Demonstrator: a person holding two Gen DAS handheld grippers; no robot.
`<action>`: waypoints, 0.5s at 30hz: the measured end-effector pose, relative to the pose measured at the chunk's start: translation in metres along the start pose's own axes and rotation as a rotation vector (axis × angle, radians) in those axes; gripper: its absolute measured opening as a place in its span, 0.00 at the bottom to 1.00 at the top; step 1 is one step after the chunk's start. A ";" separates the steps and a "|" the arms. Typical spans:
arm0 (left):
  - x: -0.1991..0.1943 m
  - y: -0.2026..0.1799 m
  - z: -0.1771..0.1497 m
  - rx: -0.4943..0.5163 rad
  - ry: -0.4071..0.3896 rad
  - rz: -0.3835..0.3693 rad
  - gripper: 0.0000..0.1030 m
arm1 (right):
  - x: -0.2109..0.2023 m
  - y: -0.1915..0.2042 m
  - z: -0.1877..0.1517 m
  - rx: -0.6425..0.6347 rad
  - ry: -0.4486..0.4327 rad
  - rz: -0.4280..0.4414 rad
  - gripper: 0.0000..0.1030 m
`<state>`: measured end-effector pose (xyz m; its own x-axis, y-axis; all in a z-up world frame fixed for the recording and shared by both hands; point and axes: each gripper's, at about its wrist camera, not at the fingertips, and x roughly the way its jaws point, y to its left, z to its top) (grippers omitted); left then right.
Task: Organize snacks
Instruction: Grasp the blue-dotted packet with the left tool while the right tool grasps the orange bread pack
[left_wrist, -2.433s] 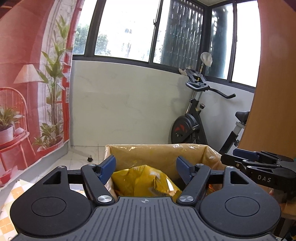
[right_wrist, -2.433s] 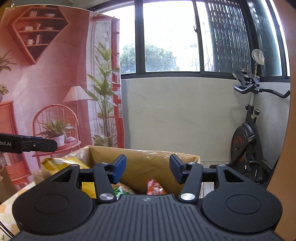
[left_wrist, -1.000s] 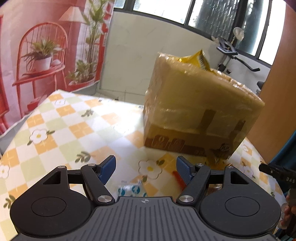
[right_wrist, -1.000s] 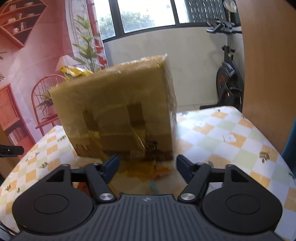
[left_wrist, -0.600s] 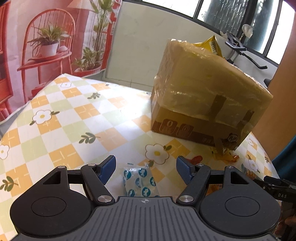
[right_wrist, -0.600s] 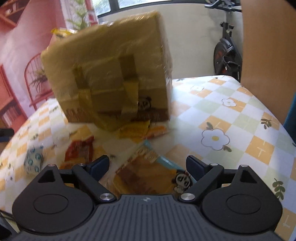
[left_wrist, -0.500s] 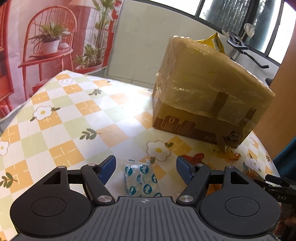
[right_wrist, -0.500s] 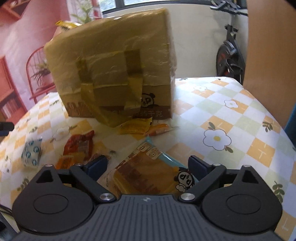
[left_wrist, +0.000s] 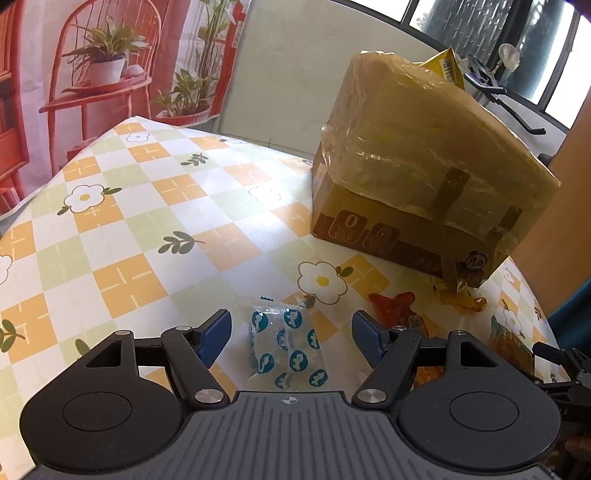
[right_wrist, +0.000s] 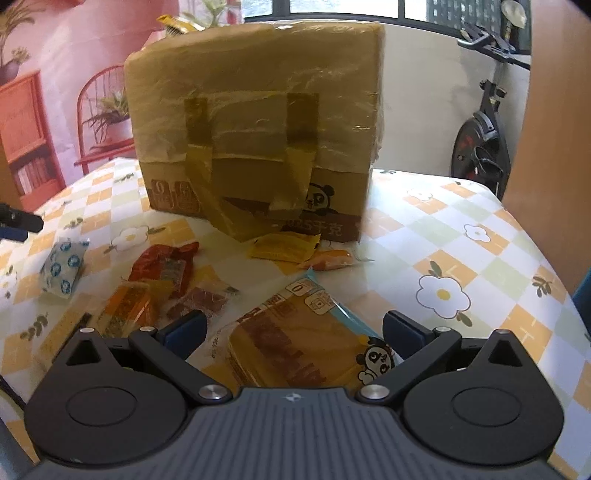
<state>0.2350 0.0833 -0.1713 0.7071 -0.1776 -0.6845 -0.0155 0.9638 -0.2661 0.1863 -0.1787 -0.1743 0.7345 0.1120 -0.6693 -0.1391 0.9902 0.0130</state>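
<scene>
I can read very little here. On the cardboard box (right_wrist: 255, 122), low on the front face beside a panda drawing, I see printed Chinese characters ending in 千克; the ones before them are too blurred for me to make out. The box's lower left corner carries two square handling symbols, one seemingly with a 0, but I cannot be sure. The bread packet (right_wrist: 295, 343) between my right fingers shows a small boxed 0 near its top edge and a cartoon panda; its larger lettering is unreadable. The yellow bag (left_wrist: 445, 68) sticking out of the box has a barcode.
</scene>
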 end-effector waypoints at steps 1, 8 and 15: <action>0.001 0.000 0.000 0.001 0.002 -0.001 0.72 | 0.001 0.001 0.000 -0.020 0.002 0.002 1.00; 0.005 -0.002 -0.003 -0.003 0.015 0.000 0.72 | 0.009 0.000 -0.003 -0.146 0.032 -0.005 1.00; 0.009 -0.004 -0.006 -0.004 0.028 0.006 0.72 | 0.023 -0.011 -0.001 -0.080 0.100 0.050 1.00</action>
<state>0.2372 0.0768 -0.1809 0.6869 -0.1778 -0.7047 -0.0219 0.9641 -0.2646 0.2039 -0.1867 -0.1904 0.6557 0.1482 -0.7403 -0.2290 0.9734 -0.0081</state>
